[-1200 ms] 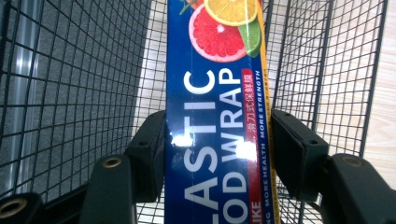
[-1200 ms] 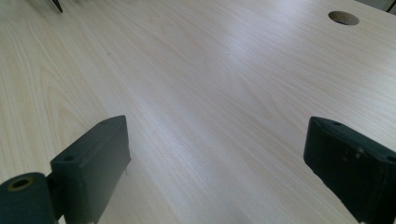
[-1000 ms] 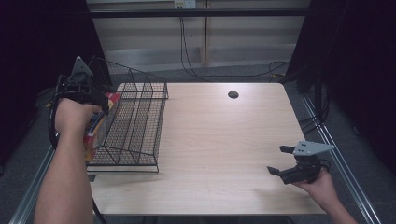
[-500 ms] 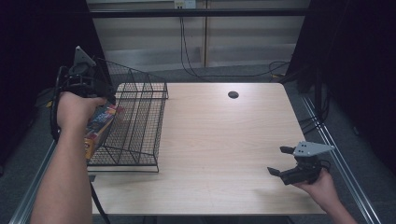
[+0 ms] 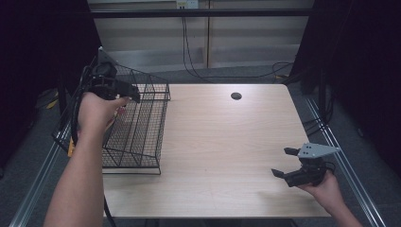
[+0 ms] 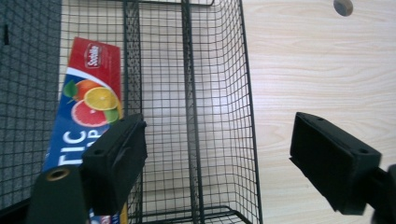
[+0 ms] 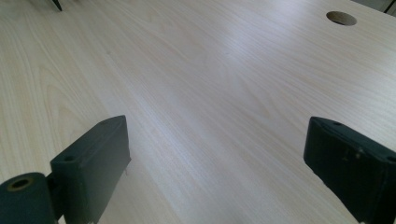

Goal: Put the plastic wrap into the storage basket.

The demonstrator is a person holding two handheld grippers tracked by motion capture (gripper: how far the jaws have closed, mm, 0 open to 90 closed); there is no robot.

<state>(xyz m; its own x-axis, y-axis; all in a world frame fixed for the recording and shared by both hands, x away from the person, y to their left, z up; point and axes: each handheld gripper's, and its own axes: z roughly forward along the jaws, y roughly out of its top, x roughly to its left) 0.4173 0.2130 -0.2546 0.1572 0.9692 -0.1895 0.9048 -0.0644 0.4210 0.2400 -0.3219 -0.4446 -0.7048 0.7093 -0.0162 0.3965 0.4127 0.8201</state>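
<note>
A black wire basket [image 5: 137, 127] stands on the left part of the pale wooden table [image 5: 222, 142], its long side running away from the person. The left gripper [image 5: 124, 92] hangs above the basket's far left corner, held in the left hand [image 5: 97, 111], with its cable looping down past the table's left edge. In the left gripper view its jaws stand wide apart with nothing between them — one over the basket's left wall, the other over bare tabletop to the right of the basket. Below them a long cardboard box [image 6: 86, 116] printed with orange and grapefruit slices on red and blue lies along the basket's left compartment, beside a wire divider; part of its near end is hidden behind the jaw. In the high view only a sliver of yellow shows at the basket's left edge, under the forearm. The right gripper [image 5: 286, 162] rests low near the table's front right corner, well apart from the basket, in the right hand [image 5: 326, 187], grey plate on top. Its jaws are spread too, and the right gripper view shows bare wood between them. A round hole [image 5: 236, 96] sits near the table's far edge.
</note>
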